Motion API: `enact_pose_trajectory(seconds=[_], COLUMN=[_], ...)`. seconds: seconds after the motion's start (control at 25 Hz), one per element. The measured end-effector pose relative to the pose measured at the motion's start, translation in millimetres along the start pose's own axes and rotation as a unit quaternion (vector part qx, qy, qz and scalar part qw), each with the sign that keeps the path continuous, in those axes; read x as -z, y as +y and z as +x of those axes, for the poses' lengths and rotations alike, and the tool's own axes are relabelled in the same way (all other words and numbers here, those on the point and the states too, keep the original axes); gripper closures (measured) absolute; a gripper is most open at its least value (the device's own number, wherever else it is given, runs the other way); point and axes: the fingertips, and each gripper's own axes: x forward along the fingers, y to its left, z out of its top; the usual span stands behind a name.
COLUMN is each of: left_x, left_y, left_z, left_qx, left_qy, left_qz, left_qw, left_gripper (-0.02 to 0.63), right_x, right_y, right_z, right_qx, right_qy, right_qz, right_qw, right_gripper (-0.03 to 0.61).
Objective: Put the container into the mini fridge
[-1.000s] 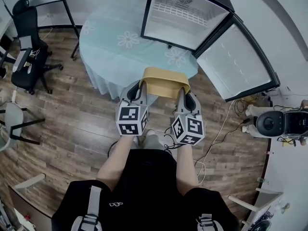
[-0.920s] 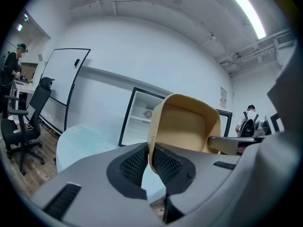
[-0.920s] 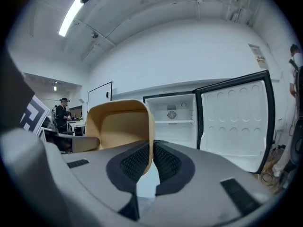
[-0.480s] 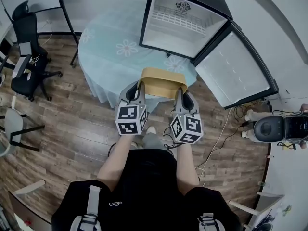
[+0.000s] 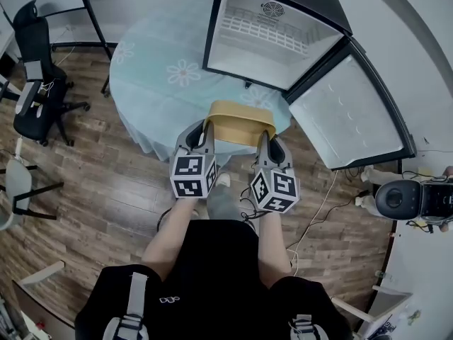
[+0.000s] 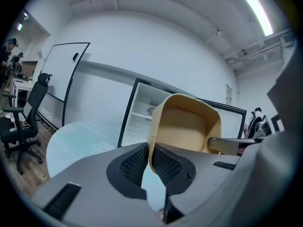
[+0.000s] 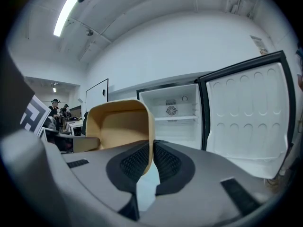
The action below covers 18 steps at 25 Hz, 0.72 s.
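Carrying tan container level matters: left gripper and right gripper each clamp a wall; enter mini fridge squarely.

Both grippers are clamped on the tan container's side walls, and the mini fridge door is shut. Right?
Not quite: the door of the mini fridge stands wide open, as the head view shows. The left gripper and the right gripper are each clamped on a side wall of the tan container.
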Motion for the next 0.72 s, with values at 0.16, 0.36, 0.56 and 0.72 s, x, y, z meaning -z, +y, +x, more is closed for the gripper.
enact_pose_trajectory(seconds=[0.16,0.36,0.56,0.72], left_x=[13,18,23,23], left_y=[2,-11,-17,-21], left_z=[28,70,111,139], left_qx=[-0.003,0.02,0.022,0.015], left_qy=[0.023,0.035,0.053,0.063], left_qz=[-0.008,-0.005,0.0,0.008], left_qw=[0.9997,0.9992,0.9984,0.9979], left_gripper=[0.603,0.59,0.584,0.584], right_x=[15,22,29,28], right_y=[-17,-52,-80,-97], right_z=[22,50,79,98], right_qx=[0.0,0.013,0.011,0.01], right_qy=[0.023,0.034,0.048,0.052], right_qz=[0.012,0.033,0.047,0.052], right_qw=[1.0,0.999,0.998,0.997], right_gripper=[0.552,0.555,0.554,0.552])
